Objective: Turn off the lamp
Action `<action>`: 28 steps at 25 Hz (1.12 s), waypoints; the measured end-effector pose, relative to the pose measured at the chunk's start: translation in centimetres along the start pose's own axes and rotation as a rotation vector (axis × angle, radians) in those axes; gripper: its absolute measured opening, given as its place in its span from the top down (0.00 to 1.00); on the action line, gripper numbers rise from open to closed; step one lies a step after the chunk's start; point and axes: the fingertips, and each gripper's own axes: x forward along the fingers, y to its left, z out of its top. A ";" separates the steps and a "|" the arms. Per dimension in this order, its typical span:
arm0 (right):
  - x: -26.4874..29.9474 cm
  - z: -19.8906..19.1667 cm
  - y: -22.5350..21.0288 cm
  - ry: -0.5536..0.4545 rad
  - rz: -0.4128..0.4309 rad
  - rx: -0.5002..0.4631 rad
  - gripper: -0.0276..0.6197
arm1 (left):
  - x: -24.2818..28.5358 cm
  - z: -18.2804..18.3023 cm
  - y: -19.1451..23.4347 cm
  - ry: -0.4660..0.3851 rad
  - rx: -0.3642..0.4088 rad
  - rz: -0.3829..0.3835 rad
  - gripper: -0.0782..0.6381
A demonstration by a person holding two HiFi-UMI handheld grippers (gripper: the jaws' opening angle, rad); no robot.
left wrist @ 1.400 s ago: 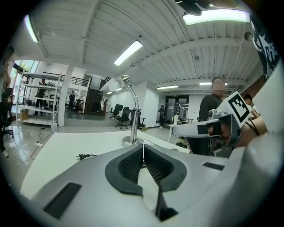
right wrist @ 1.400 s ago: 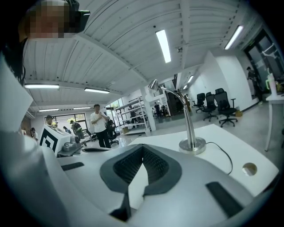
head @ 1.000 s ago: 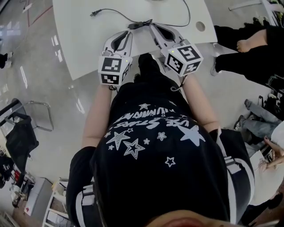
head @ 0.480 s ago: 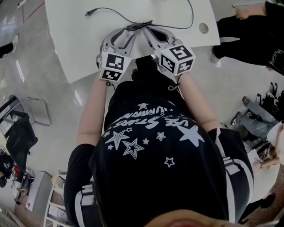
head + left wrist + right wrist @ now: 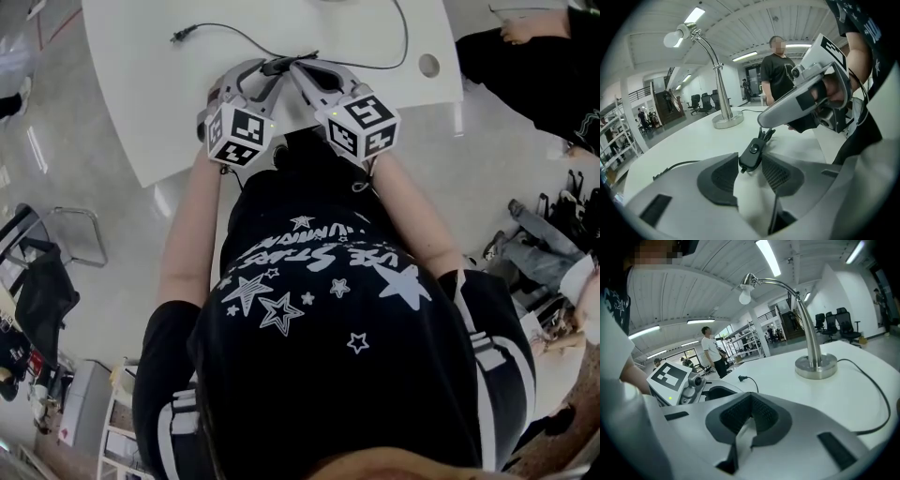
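The black inline switch (image 5: 752, 153) on the lamp's cord lies on the white table (image 5: 141, 112), between the fingertips of my left gripper (image 5: 750, 161). Its jaws are opening and the pads stand just clear of the switch. My right gripper (image 5: 750, 399) is shut with nothing in it. Its tip (image 5: 761, 123) hovers right above the switch. In the head view both grippers meet at the switch (image 5: 277, 66) near the table's front edge. The gooseneck lamp with a round steel base (image 5: 727, 121) and a white bulb (image 5: 672, 38) stands further back.
The cord runs left to a loose plug (image 5: 176, 37) and right toward the lamp base (image 5: 816, 366). A cable hole (image 5: 428, 66) sits at the table's right. One person (image 5: 777, 70) stands behind the table, and others sit at the right (image 5: 525, 56). A chair (image 5: 56, 244) stands on the left.
Both grippers have come down and forward onto the switch. The left gripper's jaws have spread from shut to wide, either side of it. The right gripper stays shut.
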 end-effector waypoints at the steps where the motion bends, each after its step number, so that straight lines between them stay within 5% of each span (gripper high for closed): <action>1: 0.0 -0.1 -0.1 0.007 0.003 -0.002 0.95 | 0.2 0.0 -0.1 0.004 -0.003 -0.007 0.69; 28: 3.2 -2.1 -0.6 0.293 -0.027 -0.020 0.95 | 0.1 -0.3 0.4 0.037 -0.042 -0.090 0.69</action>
